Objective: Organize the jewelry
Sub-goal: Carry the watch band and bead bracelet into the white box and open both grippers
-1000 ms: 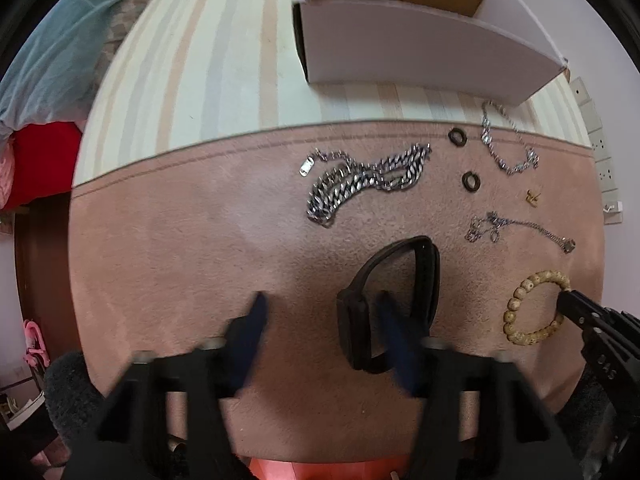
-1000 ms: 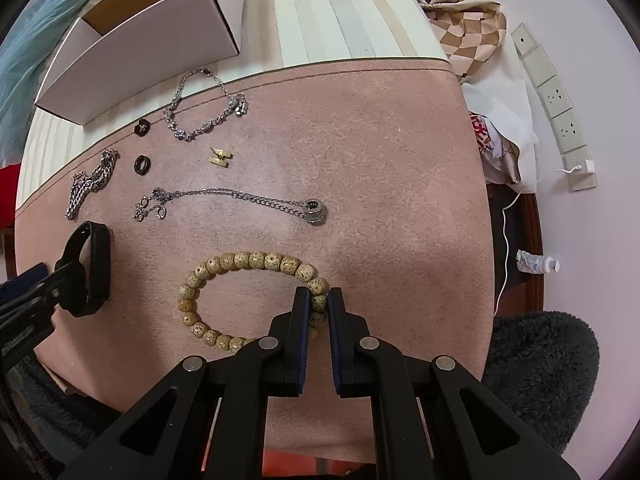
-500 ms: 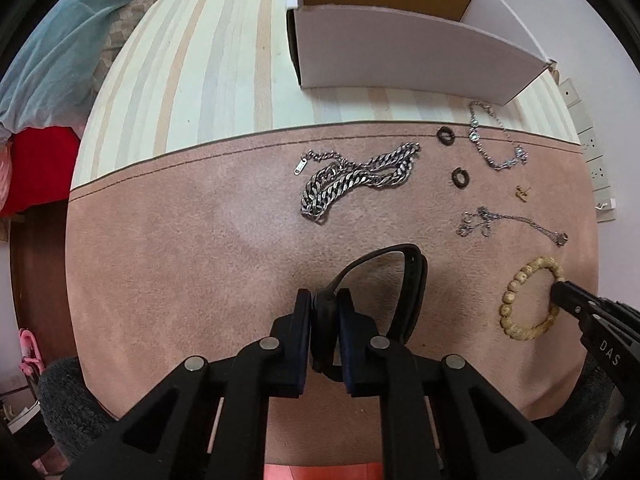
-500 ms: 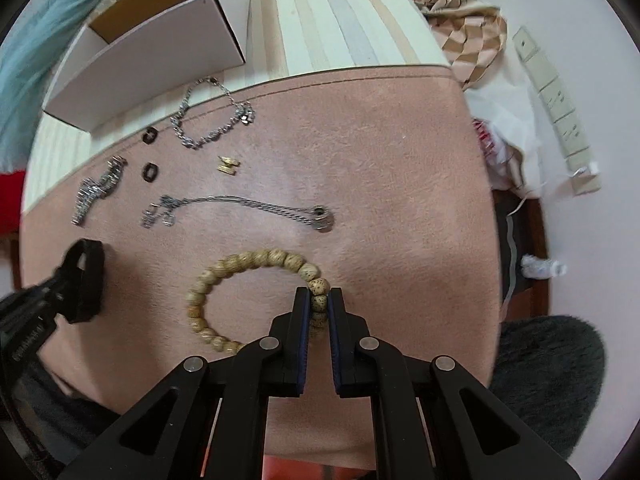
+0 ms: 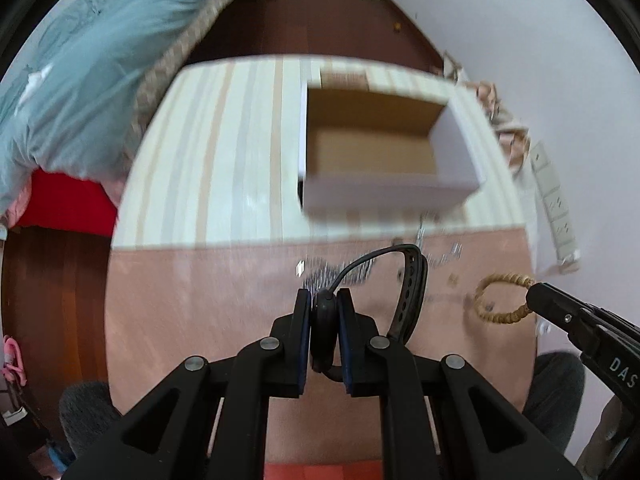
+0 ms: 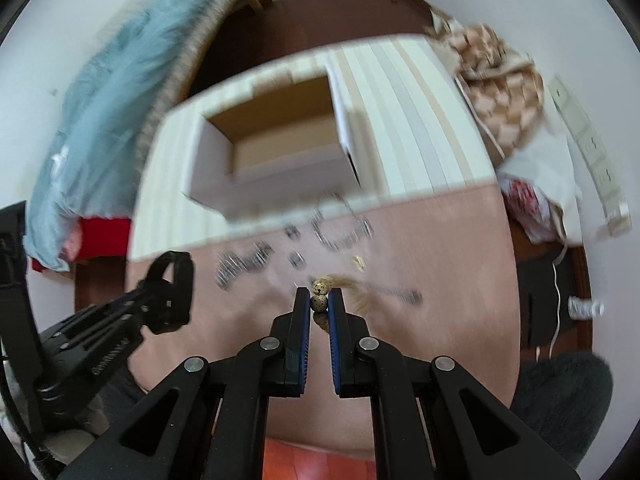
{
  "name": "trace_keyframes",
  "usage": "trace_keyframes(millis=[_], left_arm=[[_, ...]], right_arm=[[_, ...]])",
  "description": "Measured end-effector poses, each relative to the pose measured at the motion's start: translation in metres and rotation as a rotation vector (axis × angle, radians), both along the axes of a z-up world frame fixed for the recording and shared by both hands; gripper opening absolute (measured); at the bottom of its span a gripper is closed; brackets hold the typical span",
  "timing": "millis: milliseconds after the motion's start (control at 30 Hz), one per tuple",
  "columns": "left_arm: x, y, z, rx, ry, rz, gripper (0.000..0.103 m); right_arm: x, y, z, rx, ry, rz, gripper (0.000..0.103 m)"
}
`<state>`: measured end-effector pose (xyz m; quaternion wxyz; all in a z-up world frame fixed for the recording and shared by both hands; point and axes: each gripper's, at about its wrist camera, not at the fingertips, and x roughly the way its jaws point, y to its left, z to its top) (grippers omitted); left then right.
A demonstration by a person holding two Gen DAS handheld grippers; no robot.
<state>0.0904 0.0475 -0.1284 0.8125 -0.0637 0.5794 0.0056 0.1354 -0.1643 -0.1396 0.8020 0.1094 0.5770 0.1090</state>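
Left gripper (image 5: 324, 305) fingers (image 5: 302, 320) closed on the black wristband (image 5: 412, 292), strap looping toward 1 o'clock above the pink mat (image 5: 200, 300). Right gripper (image 6: 320, 300) fingers (image 6: 335, 312) clamped on the bead bracelet (image 6: 320, 288), loop blurred toward 2 o'clock. Blurred chains (image 6: 340, 232) lying on the mat. Open cardboard box (image 5: 376, 148) at 12 o'clock on the striped tabletop (image 5: 224, 152). Blue bedding (image 5: 88, 60) at 10 o'clock. Only in the right view: checkered cloth (image 6: 500, 64) at 1 o'clock.
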Motion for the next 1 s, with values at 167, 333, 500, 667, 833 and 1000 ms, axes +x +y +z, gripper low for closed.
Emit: trace_keyframes(millis=[167,333,500,667,833,1000], left_arm=[[0.041,0.006,0.030,-0.008,-0.062,0.018,0.010],[0.083,0.010,0.035,-0.028,-0.078,0.031,0.010],[0.123,0.014,0.021,-0.068,-0.039,0.036,0.010],[0.155,0.014,-0.005,-0.102,0.026,0.031,0.010],[0.179,0.015,-0.024,-0.127,0.079,0.040,0.012],[0.194,0.014,-0.028,-0.125,0.103,0.044,0.024]], right_arm=[[0.037,0.008,0.042,0.046,-0.082,0.024,0.009],[0.085,0.021,0.060,0.032,-0.132,0.053,0.009],[0.131,0.028,0.047,0.056,-0.099,0.053,0.009],[0.168,0.026,0.016,0.089,-0.020,0.033,0.009],[0.191,0.030,-0.013,0.122,0.057,0.058,0.009],[0.207,0.030,-0.038,0.147,0.169,0.070,0.014]])
